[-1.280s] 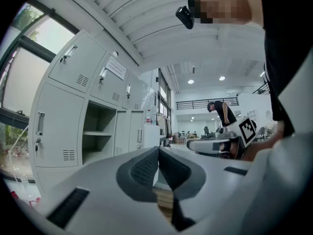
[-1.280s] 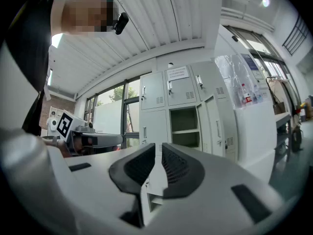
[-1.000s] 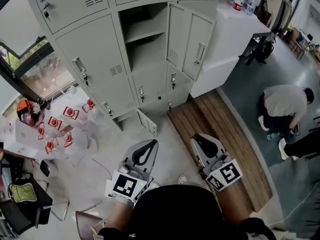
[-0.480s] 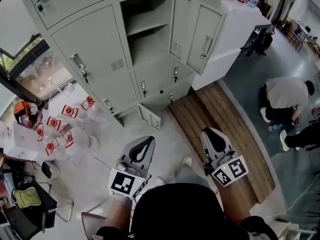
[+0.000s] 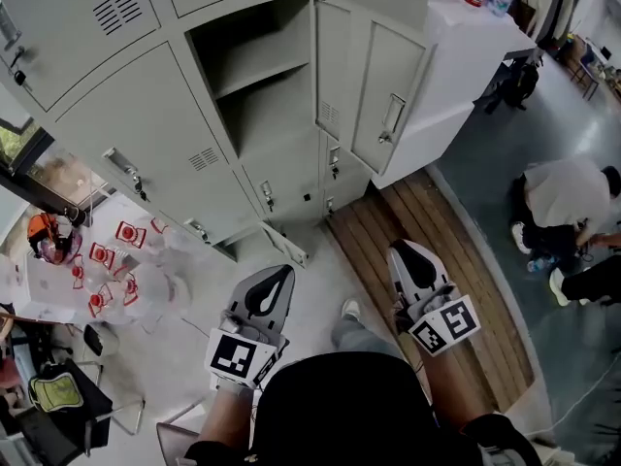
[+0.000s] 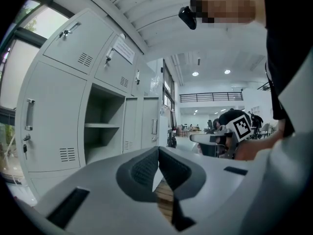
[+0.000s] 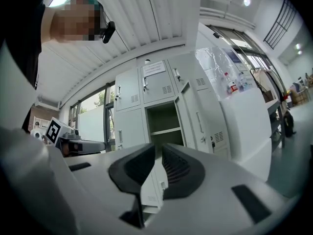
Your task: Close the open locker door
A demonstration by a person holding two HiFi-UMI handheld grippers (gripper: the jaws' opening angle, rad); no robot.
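A bank of grey lockers fills the top of the head view. One compartment (image 5: 254, 81) stands open with a shelf inside, and its door (image 5: 374, 85) is swung out to the right, handle (image 5: 393, 115) facing me. Both grippers hang low, well short of the lockers. My left gripper (image 5: 273, 291) is shut and holds nothing. My right gripper (image 5: 415, 264) is also shut and holds nothing. In the left gripper view the left gripper (image 6: 158, 153) points at the open compartment (image 6: 103, 131). In the right gripper view the open door (image 7: 190, 116) shows beyond the right gripper (image 7: 159, 153).
A small bottom locker door (image 5: 287, 245) also hangs open near the floor. Wooden planks (image 5: 441, 250) lie on the right, beside a white cabinet (image 5: 466, 56) with bottles on top. A person (image 5: 561, 197) crouches at the far right. Bags and red-labelled clutter (image 5: 107, 270) sit on the left.
The view has moved closer to the lockers, and the open compartment and door now look larger. Both grippers stay shut and have shifted slightly forward.
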